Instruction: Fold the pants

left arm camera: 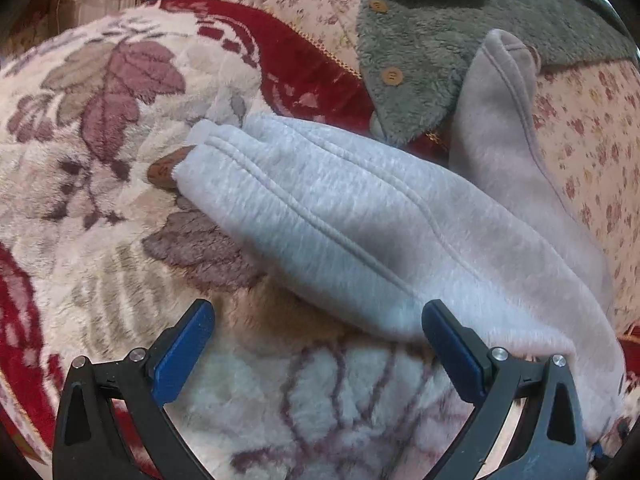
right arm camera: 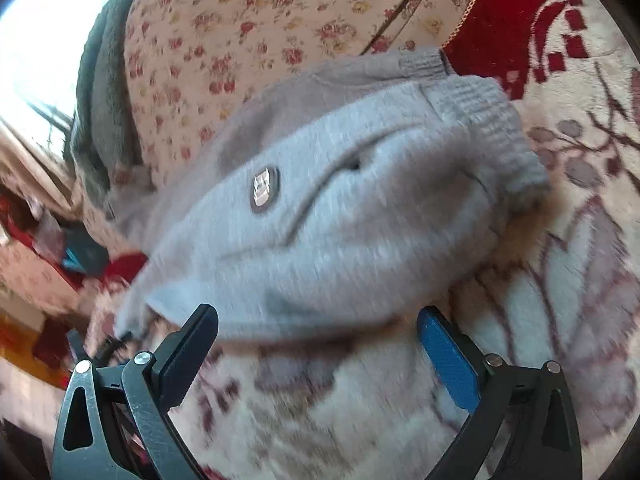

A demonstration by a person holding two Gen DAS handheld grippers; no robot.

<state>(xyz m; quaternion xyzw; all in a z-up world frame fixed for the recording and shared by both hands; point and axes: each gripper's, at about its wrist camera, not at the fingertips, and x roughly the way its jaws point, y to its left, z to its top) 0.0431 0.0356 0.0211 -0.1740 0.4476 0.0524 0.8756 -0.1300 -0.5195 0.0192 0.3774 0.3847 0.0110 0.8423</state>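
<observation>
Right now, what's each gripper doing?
Left gripper: open, empty, at the grey pants.
Right gripper: open, empty, near their waistband.

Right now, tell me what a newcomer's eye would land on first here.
The light grey fleece pants lie on a cream-and-red floral plush blanket, with a small oval badge near the ribbed waistband. Both grippers hover open at the near edge, and a grey-green fuzzy buttoned jacket lies behind.

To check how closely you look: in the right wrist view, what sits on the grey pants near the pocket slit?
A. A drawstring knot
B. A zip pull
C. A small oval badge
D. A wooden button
C: a small oval badge lies on the grey pants beside the pocket slit.
</observation>
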